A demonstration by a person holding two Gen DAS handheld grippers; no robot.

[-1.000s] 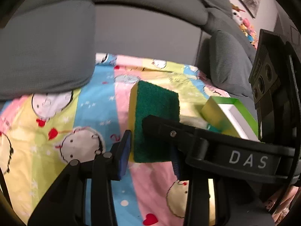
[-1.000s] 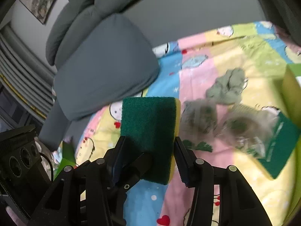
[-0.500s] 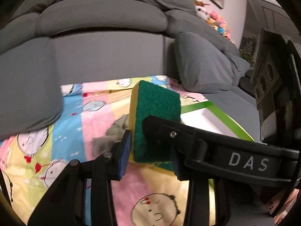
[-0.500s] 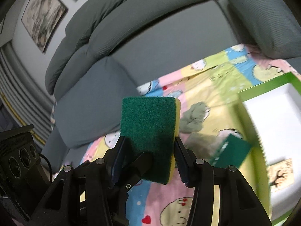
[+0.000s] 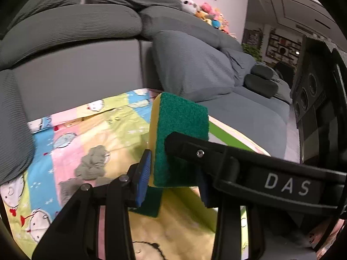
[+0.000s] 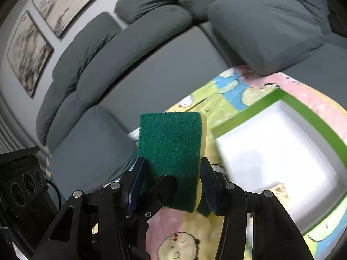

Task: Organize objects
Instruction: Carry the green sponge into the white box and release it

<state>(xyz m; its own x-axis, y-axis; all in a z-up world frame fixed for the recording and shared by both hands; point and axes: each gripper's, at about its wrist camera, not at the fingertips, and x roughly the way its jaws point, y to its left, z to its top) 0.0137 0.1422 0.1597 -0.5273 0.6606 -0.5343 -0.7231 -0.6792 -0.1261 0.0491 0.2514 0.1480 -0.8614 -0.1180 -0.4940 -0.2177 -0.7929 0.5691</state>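
Note:
My left gripper (image 5: 173, 179) is shut on a green-and-yellow sponge (image 5: 180, 134), held upright above the cartoon-print cloth (image 5: 65, 143). My right gripper (image 6: 171, 184) is shut on a second green-and-yellow sponge (image 6: 171, 151), also held upright in the air. A white box with a green rim (image 6: 256, 104) lies open on the cloth to the right of the right gripper; its green edge also shows in the left wrist view (image 5: 227, 136) behind the sponge. Another green sponge (image 5: 149, 201) lies flat on the cloth under the left gripper.
A crumpled grey-green cloth (image 5: 93, 164) lies on the print cloth at left. A small printed card (image 6: 277, 190) lies inside the white box. Grey sofa cushions (image 5: 190, 65) surround the cloth, with plush toys (image 5: 203, 10) on the sofa back.
Both grippers have risen and tilted up and swung right with their sponges; the cloth sinks lower in view, and the green-rimmed box comes into fuller view on the right.

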